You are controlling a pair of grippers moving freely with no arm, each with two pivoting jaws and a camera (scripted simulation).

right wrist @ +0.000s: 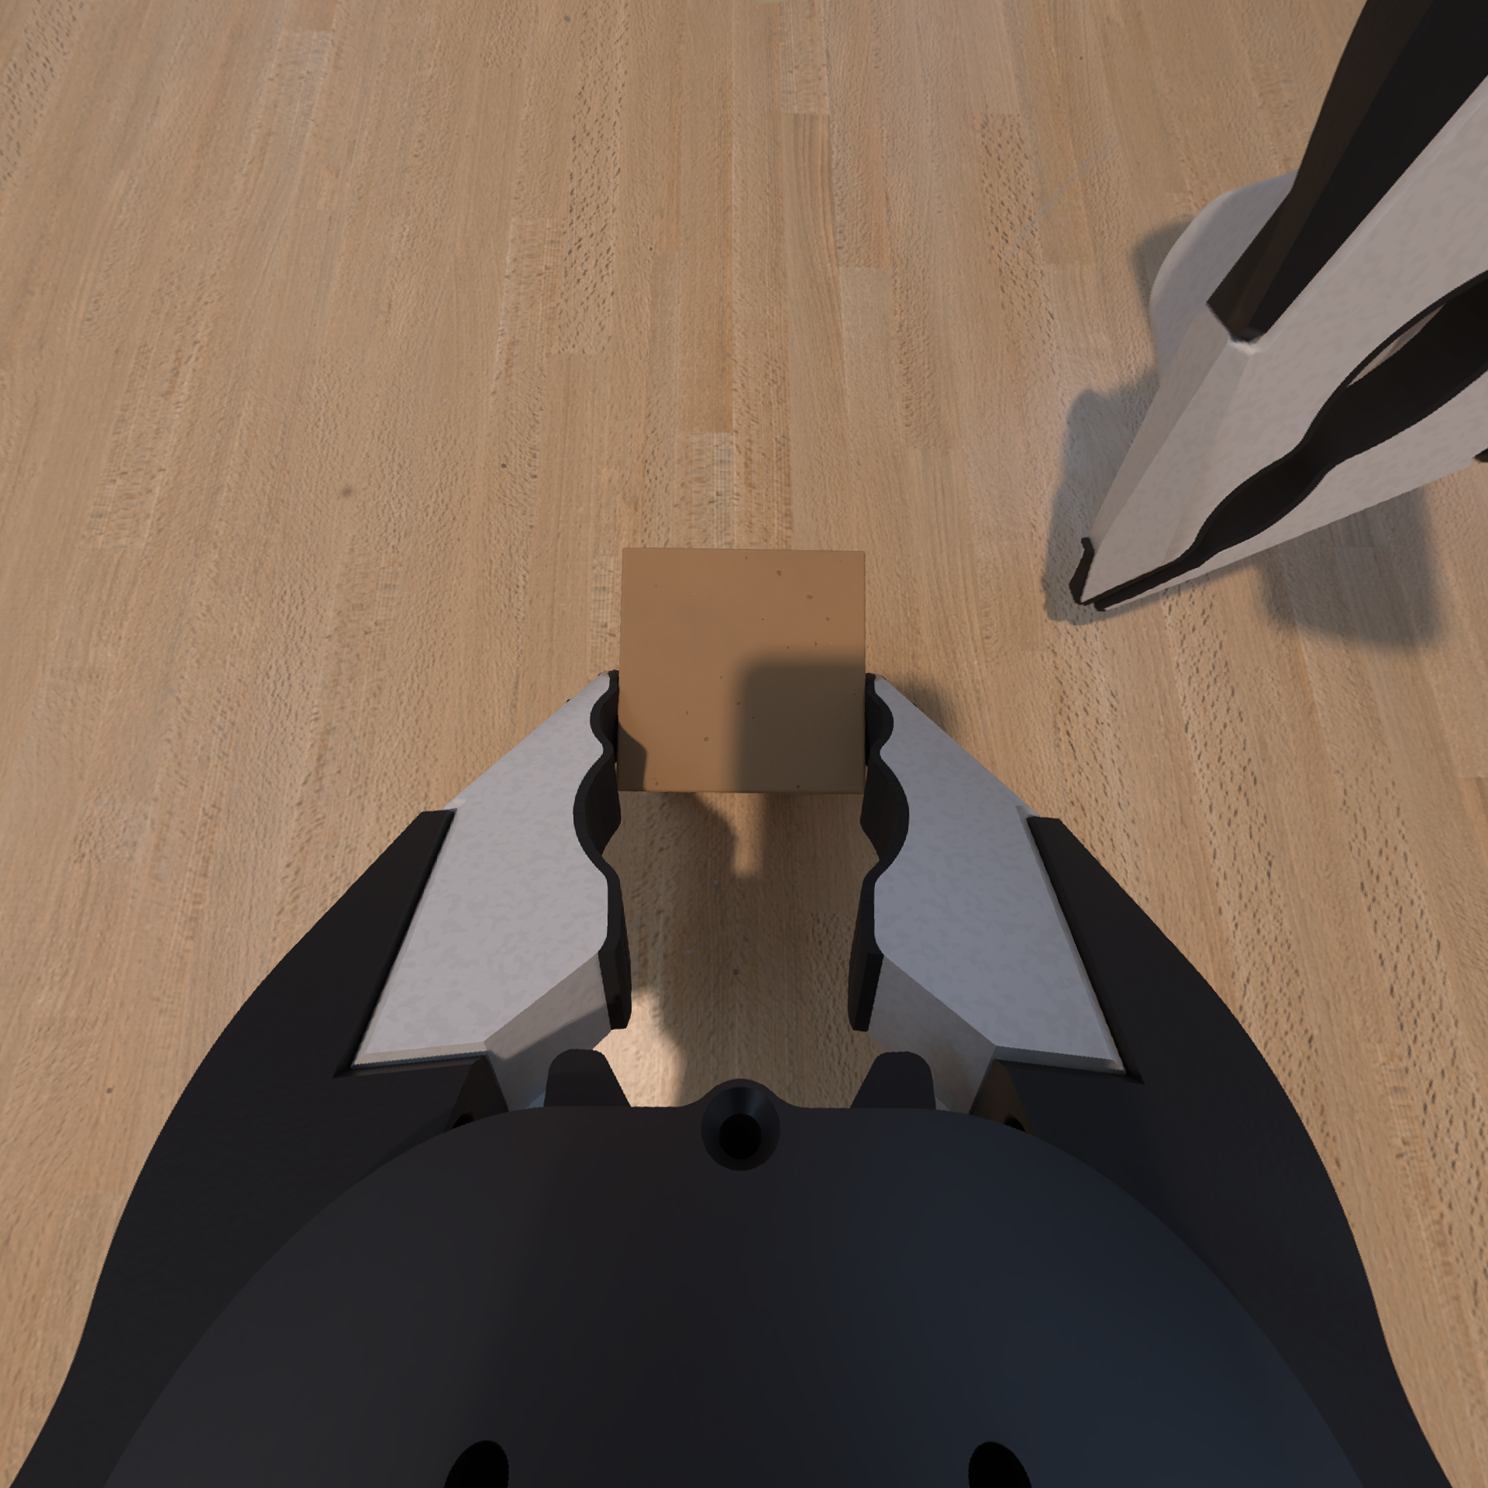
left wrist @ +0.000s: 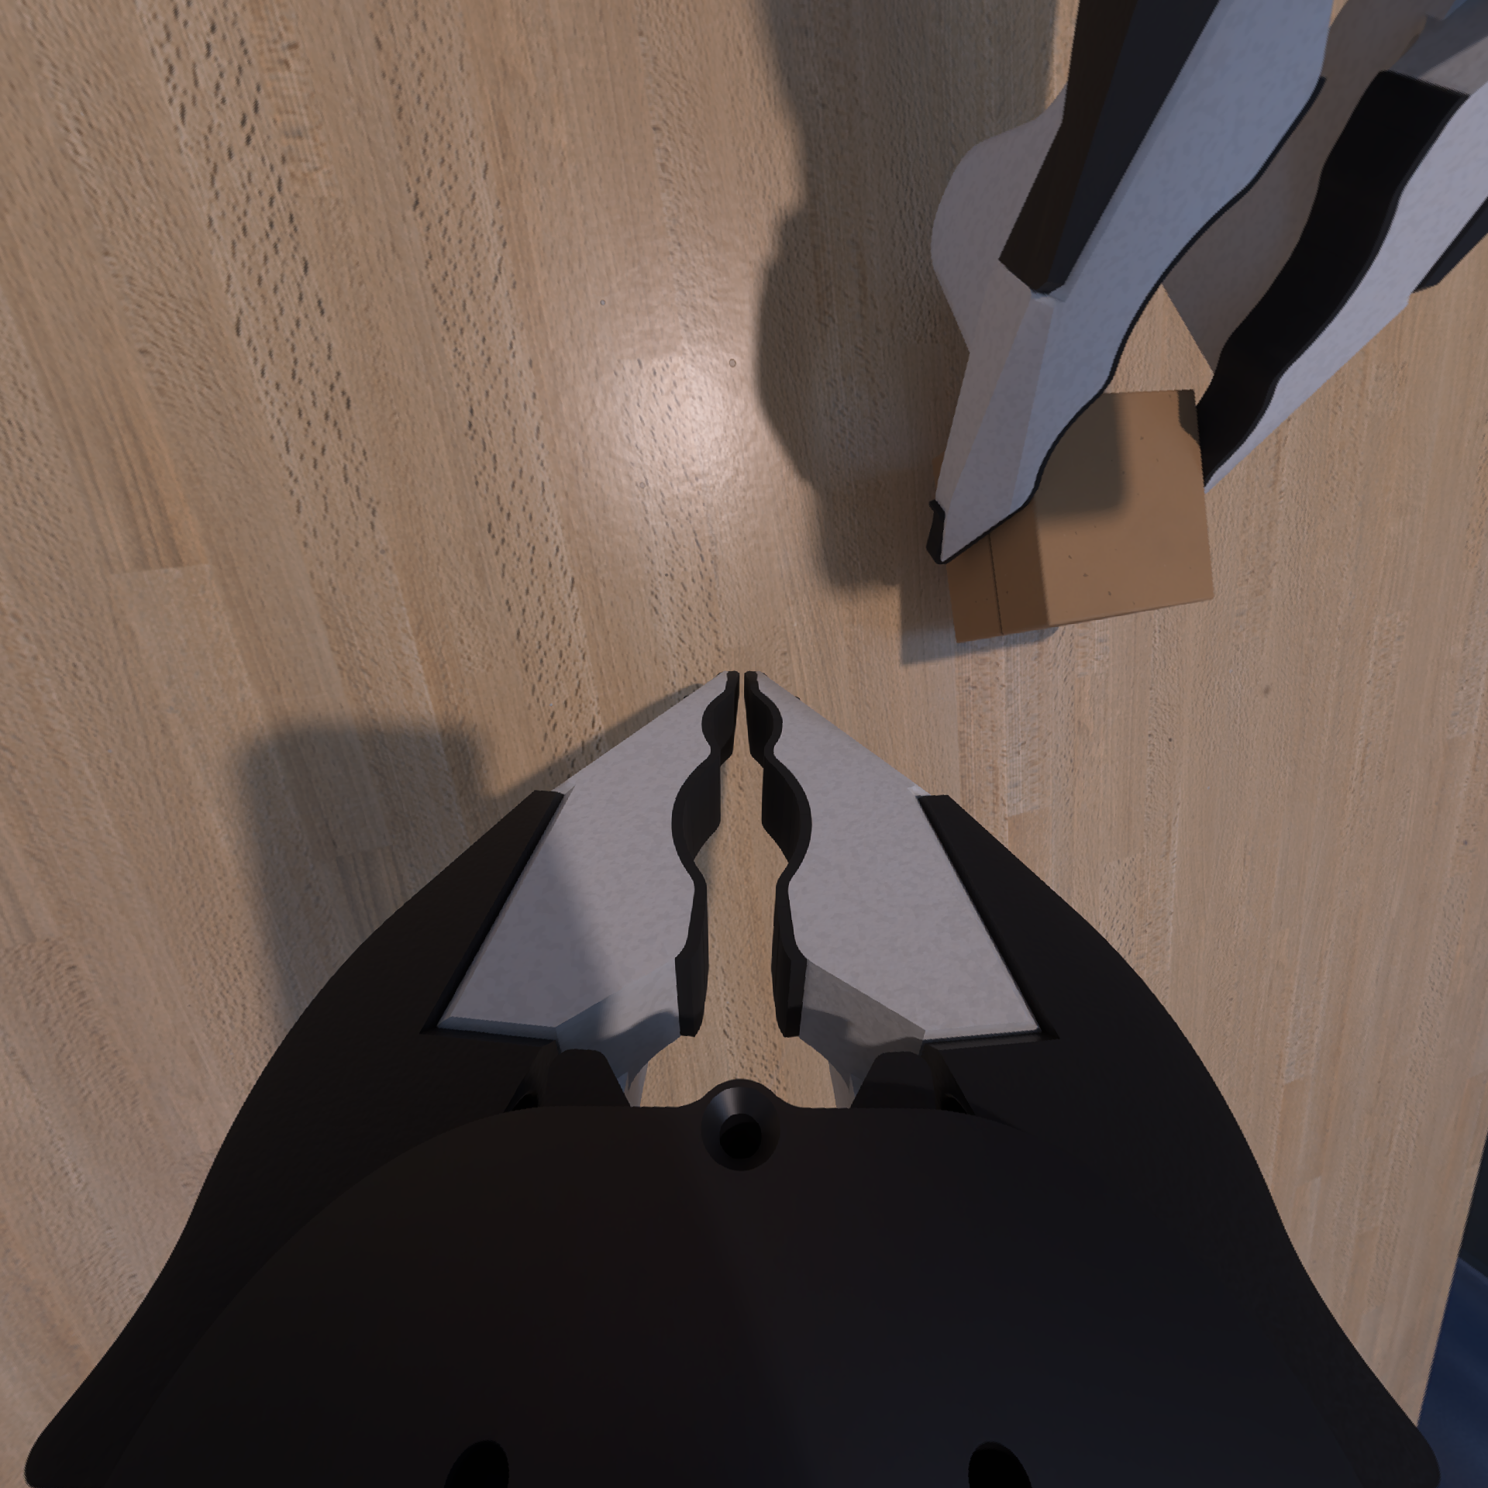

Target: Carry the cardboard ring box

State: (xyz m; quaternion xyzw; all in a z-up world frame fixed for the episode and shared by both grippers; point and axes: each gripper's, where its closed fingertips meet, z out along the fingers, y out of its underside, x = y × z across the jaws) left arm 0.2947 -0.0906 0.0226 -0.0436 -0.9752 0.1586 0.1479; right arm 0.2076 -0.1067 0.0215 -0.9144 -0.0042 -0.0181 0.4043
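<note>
A small brown cardboard box sits closed on a wooden tabletop, clamped between the right hand-held gripper fingertips. Bare wood lies open from 9 to 12 o'clock. The left hand-held gripper, fingers pressed together on nothing, hovers at the box's 2 o'clock. The tabletop's edge shows at 5 o'clock in the left wrist view.
</note>
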